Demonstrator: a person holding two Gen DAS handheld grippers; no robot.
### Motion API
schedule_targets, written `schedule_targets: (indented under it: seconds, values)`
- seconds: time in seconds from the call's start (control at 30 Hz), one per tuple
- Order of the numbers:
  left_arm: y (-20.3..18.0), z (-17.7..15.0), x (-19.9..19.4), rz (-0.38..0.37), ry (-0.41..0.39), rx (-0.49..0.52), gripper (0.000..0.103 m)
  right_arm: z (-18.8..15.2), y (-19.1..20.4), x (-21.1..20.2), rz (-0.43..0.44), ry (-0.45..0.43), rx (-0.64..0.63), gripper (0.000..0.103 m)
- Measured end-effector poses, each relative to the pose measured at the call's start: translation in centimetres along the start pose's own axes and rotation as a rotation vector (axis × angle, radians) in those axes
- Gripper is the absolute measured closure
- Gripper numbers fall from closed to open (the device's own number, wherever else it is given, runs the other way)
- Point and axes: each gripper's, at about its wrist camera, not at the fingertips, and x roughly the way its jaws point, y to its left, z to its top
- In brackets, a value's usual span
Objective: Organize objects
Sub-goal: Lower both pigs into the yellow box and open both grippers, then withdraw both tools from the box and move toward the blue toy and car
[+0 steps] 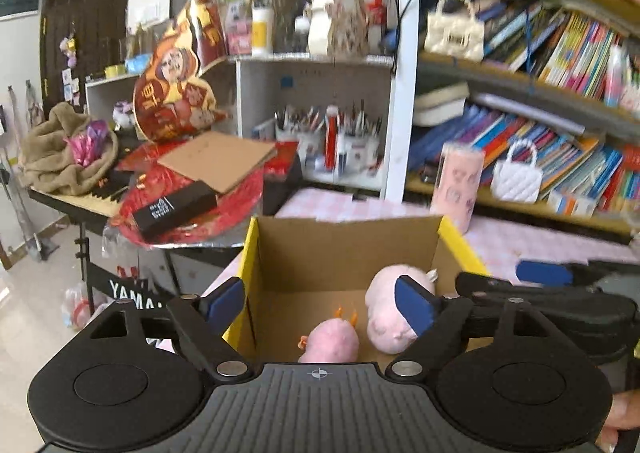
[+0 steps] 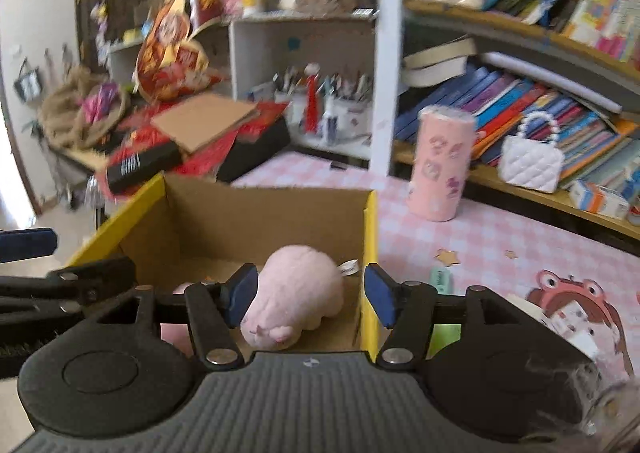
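Observation:
An open cardboard box with yellow outer sides stands on the pink checked table. Two pink plush toys lie on its floor: a larger one and a smaller one with orange bits. My left gripper hovers over the box, jaws wide apart, nothing pressed between its blue pads. My right gripper is over the box's right side, open; the larger plush shows between its fingers but lies below on the box floor, and neither pad presses on it. One of the right gripper's blue pads shows at the right of the left wrist view.
A pink patterned cylinder stands on the table behind the box. Bookshelves with white handbags fill the right. A cluttered keyboard stand with red packets and cardboard is at the left. A small green item lies right of the box.

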Motion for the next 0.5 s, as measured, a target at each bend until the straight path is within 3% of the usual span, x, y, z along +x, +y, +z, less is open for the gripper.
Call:
schedule_targets:
  seconds: [0.27, 0.5]
  values:
    - [0.7, -1.9, -3.7, -0.038, -0.002, -0.023, 0.016, -2.9, 0.4, -6.2, -0.081, -0.030, 0.078, 0.038]
    - [1.8, -5.7, -6.2, -0.039, 0.068, -0.002, 0.006, -7.9, 2.3, -9.9, -0.136, 0.030, 0.083, 0.031]
